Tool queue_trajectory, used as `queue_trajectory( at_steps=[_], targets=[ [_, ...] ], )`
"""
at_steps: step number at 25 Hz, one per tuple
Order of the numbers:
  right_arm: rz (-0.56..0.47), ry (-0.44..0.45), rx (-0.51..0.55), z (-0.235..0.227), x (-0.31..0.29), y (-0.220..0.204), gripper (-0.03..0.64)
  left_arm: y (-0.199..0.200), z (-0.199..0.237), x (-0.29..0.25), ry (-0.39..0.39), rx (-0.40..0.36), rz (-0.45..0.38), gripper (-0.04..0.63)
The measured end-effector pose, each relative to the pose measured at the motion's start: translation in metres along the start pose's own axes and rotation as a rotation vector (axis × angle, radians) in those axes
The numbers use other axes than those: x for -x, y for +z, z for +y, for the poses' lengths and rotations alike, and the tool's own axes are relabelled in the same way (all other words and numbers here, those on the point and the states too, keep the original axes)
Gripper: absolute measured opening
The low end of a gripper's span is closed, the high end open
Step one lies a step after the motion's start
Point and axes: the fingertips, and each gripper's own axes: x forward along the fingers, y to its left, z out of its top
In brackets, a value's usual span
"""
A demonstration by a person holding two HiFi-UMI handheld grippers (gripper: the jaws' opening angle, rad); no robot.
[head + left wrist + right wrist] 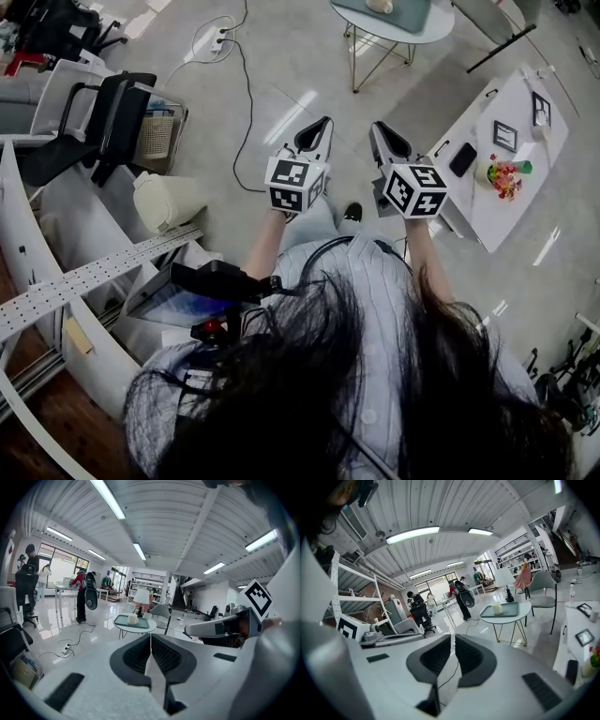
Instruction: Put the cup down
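A white cup stands on a teal tray on a small round table some way ahead of me; the right gripper view shows the same cup and table. In the head view, only the table's near edge shows at the top. My left gripper and right gripper are held side by side in the air over the floor, both pointing toward that table. The left gripper's jaws are shut with nothing between them. The right gripper's jaws are also shut and empty.
A white rectangular table to the right carries a phone, small frames and a colourful object. A black office chair and shelving stand to the left. A cable and power strip lie on the floor. People stand farther back.
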Motion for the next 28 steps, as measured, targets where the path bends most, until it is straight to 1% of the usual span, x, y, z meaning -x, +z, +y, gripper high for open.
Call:
queue_trajectory(
  at_steps=[7,15,28],
  targets=[
    [-0.013,0.029,0.03,-0.003,0.036,-0.007,0.052,-0.012,-0.039,0.011,0.009,-0.004,-0.006,0.017],
    [-0.045,0.04,0.036,-0.006,0.066,-0.013,0.052,-0.021,-0.069,0.022,0.006,-0.04,-0.004,0.017],
    [-0.071,0.068,0.039,-0.004,0.064,-0.005,0.052,-0.014,-0.072,0.018,0.008,-0.076,-0.006,0.017]
  ],
)
